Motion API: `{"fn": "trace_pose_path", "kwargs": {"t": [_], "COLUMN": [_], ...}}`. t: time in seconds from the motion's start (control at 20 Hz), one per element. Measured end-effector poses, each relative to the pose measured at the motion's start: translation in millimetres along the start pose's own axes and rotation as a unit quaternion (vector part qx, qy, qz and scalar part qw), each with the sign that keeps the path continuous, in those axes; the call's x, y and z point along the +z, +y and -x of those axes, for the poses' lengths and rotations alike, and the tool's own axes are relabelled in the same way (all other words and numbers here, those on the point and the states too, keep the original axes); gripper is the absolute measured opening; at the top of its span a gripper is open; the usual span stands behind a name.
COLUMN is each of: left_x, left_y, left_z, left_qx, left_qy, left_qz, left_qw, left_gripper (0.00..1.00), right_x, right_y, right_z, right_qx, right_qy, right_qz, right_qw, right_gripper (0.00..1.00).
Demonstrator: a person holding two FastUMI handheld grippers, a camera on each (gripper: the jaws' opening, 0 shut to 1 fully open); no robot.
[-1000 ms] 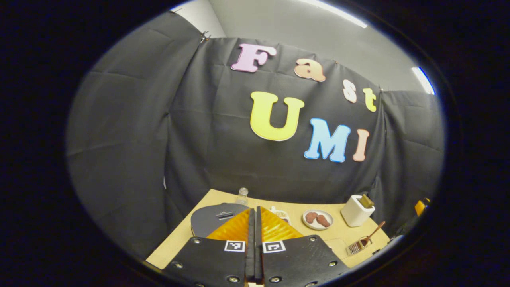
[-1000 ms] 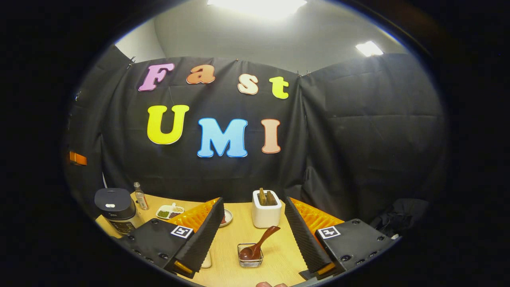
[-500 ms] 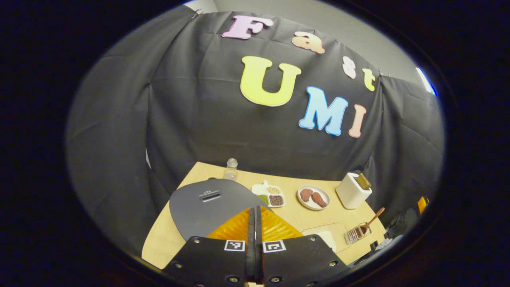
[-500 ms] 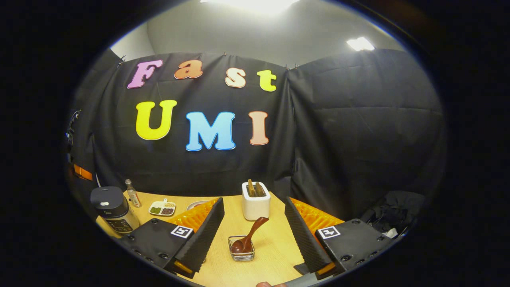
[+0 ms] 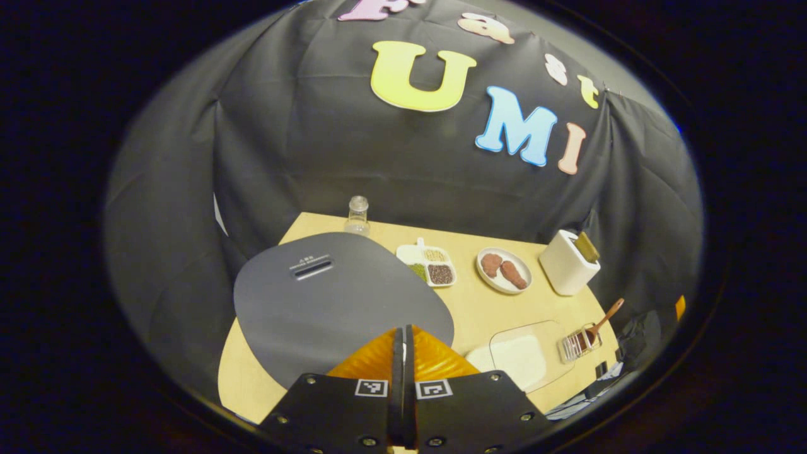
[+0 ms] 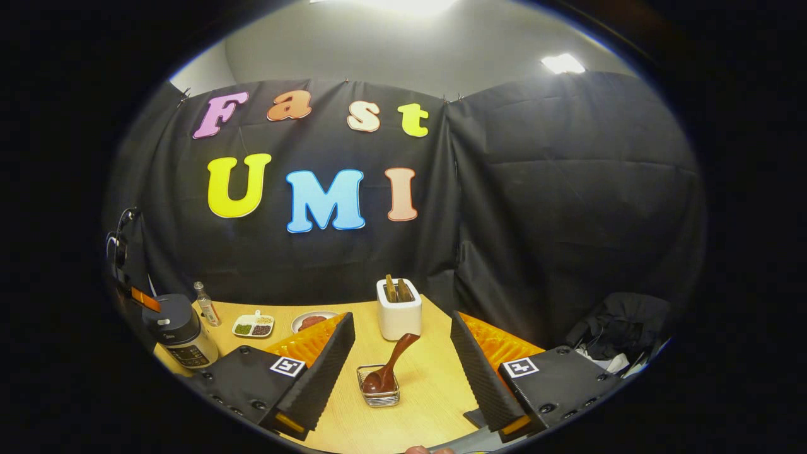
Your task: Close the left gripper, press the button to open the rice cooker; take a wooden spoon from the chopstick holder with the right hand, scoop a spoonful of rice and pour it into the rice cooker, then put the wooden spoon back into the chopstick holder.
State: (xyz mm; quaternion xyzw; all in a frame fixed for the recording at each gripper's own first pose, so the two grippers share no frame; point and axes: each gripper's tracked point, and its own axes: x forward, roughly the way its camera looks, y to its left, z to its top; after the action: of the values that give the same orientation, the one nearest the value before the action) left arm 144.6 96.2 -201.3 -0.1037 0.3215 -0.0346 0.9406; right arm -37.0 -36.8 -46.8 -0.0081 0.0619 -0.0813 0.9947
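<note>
The rice cooker's dark grey lid (image 5: 334,296) is down, and my left gripper (image 5: 401,335) is shut with nothing in it, just above the lid's near edge. In the right gripper view the cooker (image 6: 179,331) stands at the far left of the table. A dark wooden spoon (image 6: 391,369) leans in a small wire basket (image 6: 378,395), bowl down, handle pointing up to the right. My right gripper (image 6: 402,325) is open and empty, short of the basket, which lies in line between its fingers. The spoon (image 5: 602,321) also shows at the far right in the left gripper view.
A white box holder (image 6: 398,309) with wooden pieces stands behind the basket. A clear tub of white rice (image 5: 520,356), a plate of brown pieces (image 5: 503,270), a divided dish of beans (image 5: 429,266) and a small bottle (image 5: 357,214) sit on the wooden table (image 5: 479,309).
My left gripper has moved forward and tipped down over the cooker, whose lid now looks much larger. The right gripper has drifted slightly and stays open. The spoon has not moved.
</note>
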Motion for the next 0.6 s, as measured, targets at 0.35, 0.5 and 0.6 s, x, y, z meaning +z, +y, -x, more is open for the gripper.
{"fn": "trace_pose_path", "kwargs": {"t": [0.35,0.5,0.6], "left_x": [-21.6,-25.2,-25.7], "left_y": [0.2,2.0,3.3], "left_z": [-9.3,-9.8,-10.4], "left_qx": [0.007,0.008,0.005], "left_qy": [0.028,0.034,0.037], "left_qz": [-0.003,0.007,0.015], "left_qw": [1.0,0.999,0.999], "left_gripper": [0.01,0.02,0.02], "right_x": [-2.4,-3.8,-8.6], "right_y": [6.0,8.8,12.2], "right_z": [-1.4,-6.4,-8.1], "right_qx": [0.006,0.01,0.014], "right_qy": [0.0,0.002,0.009], "right_qz": [0.01,0.006,0.004], "right_qw": [1.0,1.0,1.0], "right_gripper": [0.98,0.98,0.98]}}
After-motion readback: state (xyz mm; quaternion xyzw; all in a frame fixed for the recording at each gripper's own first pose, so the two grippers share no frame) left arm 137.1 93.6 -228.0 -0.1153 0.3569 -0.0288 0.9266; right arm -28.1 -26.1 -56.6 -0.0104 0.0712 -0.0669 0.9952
